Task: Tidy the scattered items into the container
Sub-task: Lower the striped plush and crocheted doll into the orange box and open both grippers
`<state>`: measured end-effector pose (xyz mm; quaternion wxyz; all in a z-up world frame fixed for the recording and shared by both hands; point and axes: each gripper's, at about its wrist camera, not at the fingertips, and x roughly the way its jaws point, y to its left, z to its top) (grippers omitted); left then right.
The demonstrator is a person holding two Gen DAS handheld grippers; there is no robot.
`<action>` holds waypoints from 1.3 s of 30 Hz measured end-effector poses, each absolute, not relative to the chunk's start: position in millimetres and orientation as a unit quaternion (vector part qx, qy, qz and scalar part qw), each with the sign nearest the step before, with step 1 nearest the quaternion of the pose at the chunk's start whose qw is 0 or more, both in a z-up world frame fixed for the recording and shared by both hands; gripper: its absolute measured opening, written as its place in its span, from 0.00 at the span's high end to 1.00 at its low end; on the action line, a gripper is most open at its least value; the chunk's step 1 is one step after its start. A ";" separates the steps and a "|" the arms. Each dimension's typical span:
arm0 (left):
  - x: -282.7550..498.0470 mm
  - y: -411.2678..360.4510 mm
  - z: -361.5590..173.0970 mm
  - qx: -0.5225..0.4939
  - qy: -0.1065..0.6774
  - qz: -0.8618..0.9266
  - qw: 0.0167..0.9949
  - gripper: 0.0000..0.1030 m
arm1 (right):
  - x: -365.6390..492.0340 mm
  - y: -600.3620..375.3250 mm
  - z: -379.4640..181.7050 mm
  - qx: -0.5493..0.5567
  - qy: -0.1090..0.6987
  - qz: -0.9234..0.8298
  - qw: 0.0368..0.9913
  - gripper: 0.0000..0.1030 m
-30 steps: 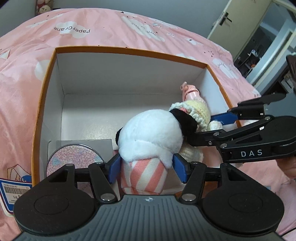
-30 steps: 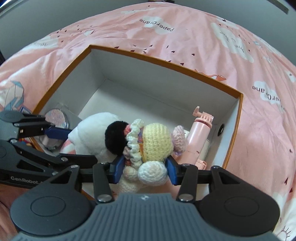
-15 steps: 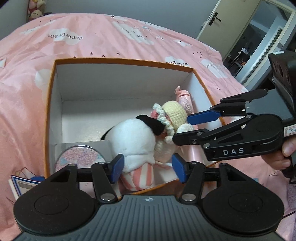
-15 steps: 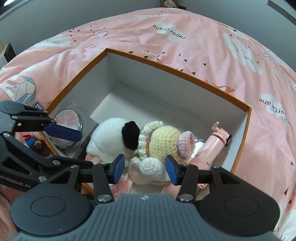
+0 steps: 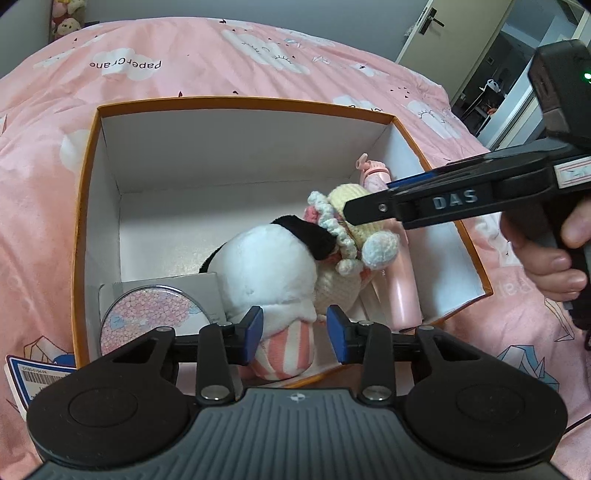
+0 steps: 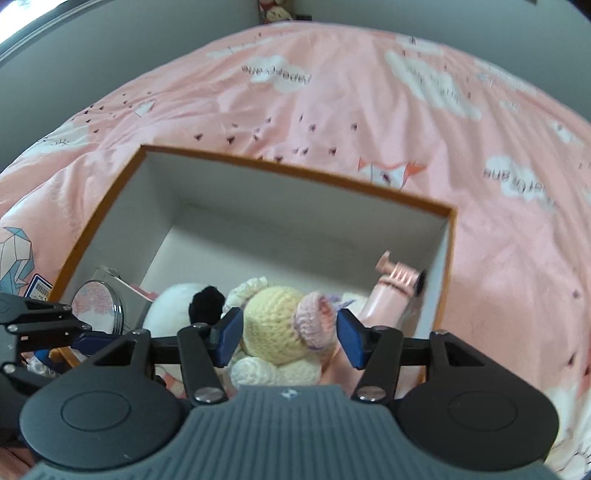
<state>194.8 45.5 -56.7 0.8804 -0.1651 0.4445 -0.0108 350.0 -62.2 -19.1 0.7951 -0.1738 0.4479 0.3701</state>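
I see the white plush toy (image 5: pixel 269 266) and the crocheted doll (image 6: pixel 277 325) lying side by side on the floor of the orange-rimmed box (image 5: pixel 236 101), toward its near edge, with the pink bottle (image 5: pixel 400 280) along the right wall and the round mirror (image 5: pixel 155 314) in the near-left corner. My left claw (image 5: pixel 294 332) and right claw (image 6: pixel 288 338) both hover spread wide, gripping nothing. The box sits on the pink bed (image 6: pixel 332 110).

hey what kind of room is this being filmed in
Most likely a bedroom. The orange-rimmed box sits on a bed under a pink duvet printed with clouds and paper cranes, stuffed toys sit in the far corner by the wall, and an open door leads to another room.
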 end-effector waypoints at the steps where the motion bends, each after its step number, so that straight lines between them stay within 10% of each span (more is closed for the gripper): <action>1: 194.7 46.0 -57.5 -0.165 0.446 -0.008 0.880 0.57 | 350.3 -59.9 -19.7 -0.172 0.447 0.372 0.795 0.49; 39: 203.5 55.2 -63.3 -0.186 0.439 0.029 0.879 0.63 | 340.8 -38.5 -57.9 -0.242 0.506 0.366 0.743 0.61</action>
